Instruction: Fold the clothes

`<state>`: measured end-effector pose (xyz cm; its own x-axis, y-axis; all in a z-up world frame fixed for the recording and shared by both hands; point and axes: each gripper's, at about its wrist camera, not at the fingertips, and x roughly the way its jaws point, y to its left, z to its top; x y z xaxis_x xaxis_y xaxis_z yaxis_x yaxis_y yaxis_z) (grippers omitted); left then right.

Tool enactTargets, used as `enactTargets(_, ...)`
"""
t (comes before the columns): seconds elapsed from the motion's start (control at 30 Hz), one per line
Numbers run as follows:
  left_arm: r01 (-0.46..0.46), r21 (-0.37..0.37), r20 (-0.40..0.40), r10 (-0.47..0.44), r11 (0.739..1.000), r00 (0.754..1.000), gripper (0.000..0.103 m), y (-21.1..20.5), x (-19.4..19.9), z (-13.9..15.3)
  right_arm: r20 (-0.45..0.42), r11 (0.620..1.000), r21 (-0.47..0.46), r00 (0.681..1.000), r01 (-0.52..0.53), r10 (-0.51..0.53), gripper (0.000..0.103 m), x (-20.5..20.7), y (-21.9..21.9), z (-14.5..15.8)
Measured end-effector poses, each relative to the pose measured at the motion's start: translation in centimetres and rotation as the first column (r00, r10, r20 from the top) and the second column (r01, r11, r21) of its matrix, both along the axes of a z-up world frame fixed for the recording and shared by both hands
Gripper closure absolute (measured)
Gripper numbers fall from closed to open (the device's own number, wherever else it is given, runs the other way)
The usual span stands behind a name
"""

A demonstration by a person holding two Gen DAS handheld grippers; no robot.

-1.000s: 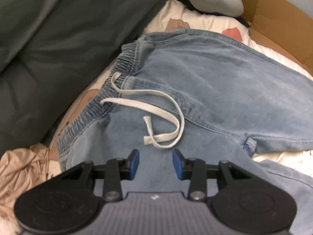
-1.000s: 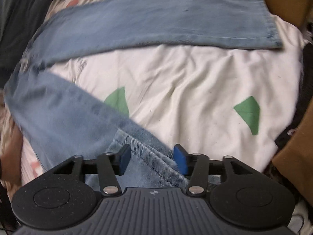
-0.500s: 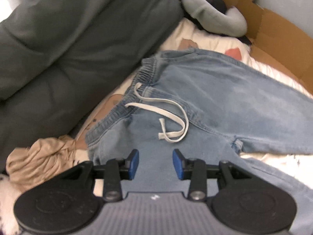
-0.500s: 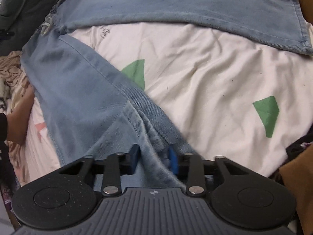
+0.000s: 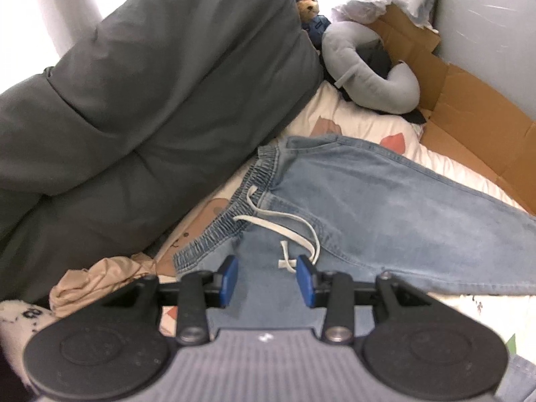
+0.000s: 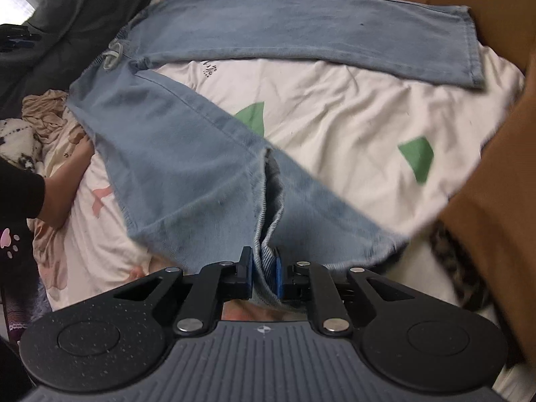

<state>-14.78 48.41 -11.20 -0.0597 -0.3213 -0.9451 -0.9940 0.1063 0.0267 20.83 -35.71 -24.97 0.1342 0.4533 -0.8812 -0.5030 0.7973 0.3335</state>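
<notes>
Light blue jeans [image 5: 368, 207] lie spread on the bed, their elastic waistband [image 5: 241, 201] and white drawstring [image 5: 294, 227] toward the dark cushion. My left gripper [image 5: 267, 279] hovers open above the waist area, with nothing between its pads. In the right wrist view the two legs of the jeans [image 6: 187, 134] splay apart. My right gripper [image 6: 264, 274] is closing, and its pads pinch the bunched hem of the near leg, which lifts off the sheet.
A dark grey duvet [image 5: 150, 100] bounds the bed at left, with a grey neck pillow [image 5: 368, 77] and cardboard [image 5: 469, 110] behind. A beige garment [image 5: 97, 281] lies crumpled near the waistband. A person's hand [image 6: 63, 184] rests on the cream sheet [image 6: 335, 117].
My left gripper has risen away from the jeans, still open. My right gripper has closed on the near leg's hem and pulled it up and over.
</notes>
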Motion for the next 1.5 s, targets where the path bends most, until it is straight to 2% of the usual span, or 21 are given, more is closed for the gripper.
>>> enactTargets(0.13,0.031,-0.019,-0.013,-0.031,0.999,0.999,0.062,0.0,0.0,1.5,0.001,0.998,0.026,0.998,0.058,-0.058,0.092,-2.6,-1.8,-1.6)
enactTargets(0.27,0.031,-0.027,-0.018,-0.031,0.999,0.999,0.056,0.0,-0.6,2.9,-0.006,0.990,0.054,0.992,0.127,-0.127,0.091,-4.3,-3.3,-3.2)
enactTargets(0.37,0.049,-0.038,-0.023,-0.050,0.998,0.998,0.056,-0.6,-0.7,3.3,-0.008,0.985,0.062,0.987,0.160,-0.160,0.088,-5.6,-4.1,-4.1)
enactTargets(0.43,0.045,-0.042,-0.017,-0.046,0.998,0.999,0.056,-1.2,-0.9,3.4,-0.011,0.983,0.053,0.984,0.177,-0.177,0.086,-6.4,-4.5,-4.7)
enactTargets(0.5,0.036,-0.043,-0.009,-0.037,0.998,0.999,0.056,-1.9,-1.0,3.0,-0.028,0.981,0.031,0.981,0.192,-0.191,0.076,-7.1,-5.0,-5.3)
enactTargets(0.67,0.016,-0.077,-0.004,-0.017,0.997,1.000,0.056,-4.5,-1.3,1.5,-0.085,0.963,0.001,0.959,0.271,-0.269,0.076,-8.7,-6.7,-5.9)
enactTargets(0.87,-0.011,-0.106,-0.005,0.010,0.994,1.000,0.056,-6.9,-1.6,-0.8,-0.142,0.910,0.027,0.903,0.413,-0.406,0.076,-10.6,-9.4,-5.6)
enactTargets(1.07,-0.025,-0.116,0.016,0.027,0.993,1.000,0.056,-8.8,-1.3,-2.9,-0.193,0.854,0.063,0.846,0.517,-0.498,0.075,-12.4,-10.1,-6.0)
enactTargets(1.13,-0.035,-0.122,0.016,0.037,0.992,0.999,0.056,-9.6,-1.5,-3.7,-0.219,0.837,0.083,0.829,0.541,-0.514,0.072,-13.0,-10.0,-6.2)
enactTargets(1.17,-0.041,-0.128,0.015,0.043,0.991,0.999,0.056,-10.1,-1.5,-4.1,-0.233,0.828,0.091,0.820,0.553,-0.522,0.062,-13.3,-9.9,-6.4)
enactTargets(1.27,-0.063,-0.147,0.010,0.065,0.987,0.998,0.056,-11.8,-1.9,-5.2,-0.271,0.806,0.103,0.796,0.583,-0.541,0.060,-14.1,-9.3,-7.2)
enactTargets(1.37,-0.098,-0.159,0.004,0.100,0.982,0.995,0.056,-13.5,-2.6,-6.3,-0.307,0.781,0.095,0.764,0.618,-0.567,0.060,-15.0,-8.7,-8.3)
enactTargets(1.5,-0.202,-0.158,-0.004,0.204,0.966,0.979,0.057,-15.7,-3.8,-7.8,-0.348,0.728,0.099,0.709,0.679,-0.613,0.060,-16.0,-8.6,-9.6)
